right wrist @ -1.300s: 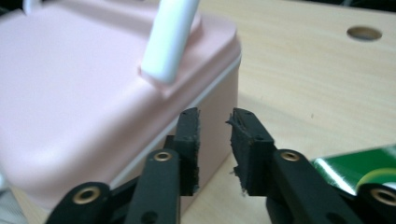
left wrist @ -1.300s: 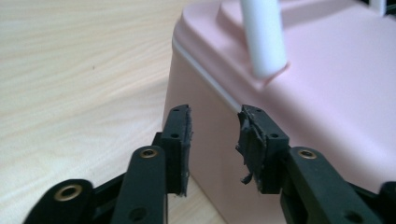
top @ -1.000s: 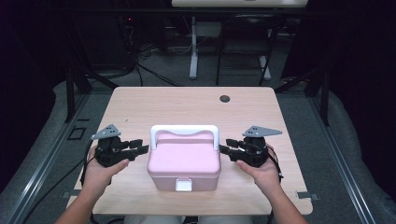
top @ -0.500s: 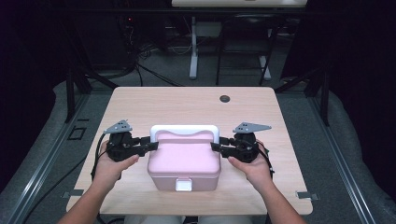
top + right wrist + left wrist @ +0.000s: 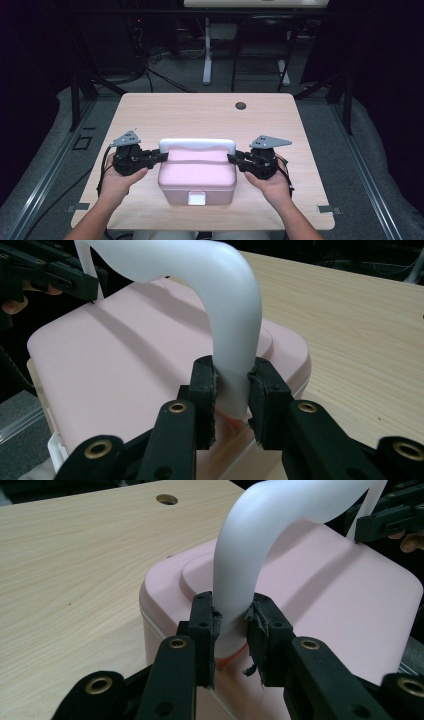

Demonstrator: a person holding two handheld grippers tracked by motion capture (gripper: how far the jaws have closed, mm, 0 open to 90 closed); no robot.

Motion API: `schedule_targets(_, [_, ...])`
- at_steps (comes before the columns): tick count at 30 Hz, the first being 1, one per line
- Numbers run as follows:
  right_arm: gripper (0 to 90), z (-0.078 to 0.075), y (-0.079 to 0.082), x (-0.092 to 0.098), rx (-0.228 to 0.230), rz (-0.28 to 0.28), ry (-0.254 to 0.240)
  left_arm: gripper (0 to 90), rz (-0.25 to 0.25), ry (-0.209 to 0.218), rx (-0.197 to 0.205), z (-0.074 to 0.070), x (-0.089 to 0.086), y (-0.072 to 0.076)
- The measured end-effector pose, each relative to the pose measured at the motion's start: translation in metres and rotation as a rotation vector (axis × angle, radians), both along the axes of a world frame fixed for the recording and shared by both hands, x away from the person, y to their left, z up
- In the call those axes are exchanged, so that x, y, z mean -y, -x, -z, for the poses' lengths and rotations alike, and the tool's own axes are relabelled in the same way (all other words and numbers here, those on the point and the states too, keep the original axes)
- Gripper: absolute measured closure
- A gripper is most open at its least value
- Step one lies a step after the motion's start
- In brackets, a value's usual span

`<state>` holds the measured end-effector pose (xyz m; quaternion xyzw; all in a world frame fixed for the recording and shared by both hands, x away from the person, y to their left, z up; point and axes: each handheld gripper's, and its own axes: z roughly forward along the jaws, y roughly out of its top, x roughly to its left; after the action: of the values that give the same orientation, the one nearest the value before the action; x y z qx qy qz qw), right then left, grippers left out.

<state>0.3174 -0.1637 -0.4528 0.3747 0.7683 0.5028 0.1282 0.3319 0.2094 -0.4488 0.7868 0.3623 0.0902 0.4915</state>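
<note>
Now both claws sit at the two ends of the white handle (image 5: 197, 145) of a pink lidded box (image 5: 197, 175), which stands near the front middle of the tabletop (image 5: 200, 110), its white latch (image 5: 196, 199) facing the person. Left claw (image 5: 231, 625): jaws have just been closing, and in the left gripper view the pads press on the handle's upright leg just above where it meets the lid. Right claw (image 5: 232, 385): likewise just been closing, pads clamped on the opposite leg at about the same height. Handle stands raised, arching over the lid.

Judgement on the step: a two-handed hold on the handle, likely ahead of a lift or a swing of the handle.

Notes for doing it well:
- Keep both grips low on the legs, level with each other, so the box hangs flat.
- Raise both hands together; one hand leading would tilt the box.
- Smooth rounded plastic may slide between the worn pads, so squeeze firmly before lifting.
- Latch looks closed, though I cannot be sure.
</note>
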Motion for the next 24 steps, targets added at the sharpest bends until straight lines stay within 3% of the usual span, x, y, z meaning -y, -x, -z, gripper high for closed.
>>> schedule_targets(14, [74.1,-0.002,0.009,0.005,-0.015,0.007,0.003,73.6,0.026,-0.023,-0.015,-0.004,0.005,0.006])
schedule_targets(24, [74.2,-0.016,0.003,0.007,-0.002,0.018,-0.034,73.3,0.022,-0.025,-0.002,-0.025,0.006,-0.003])
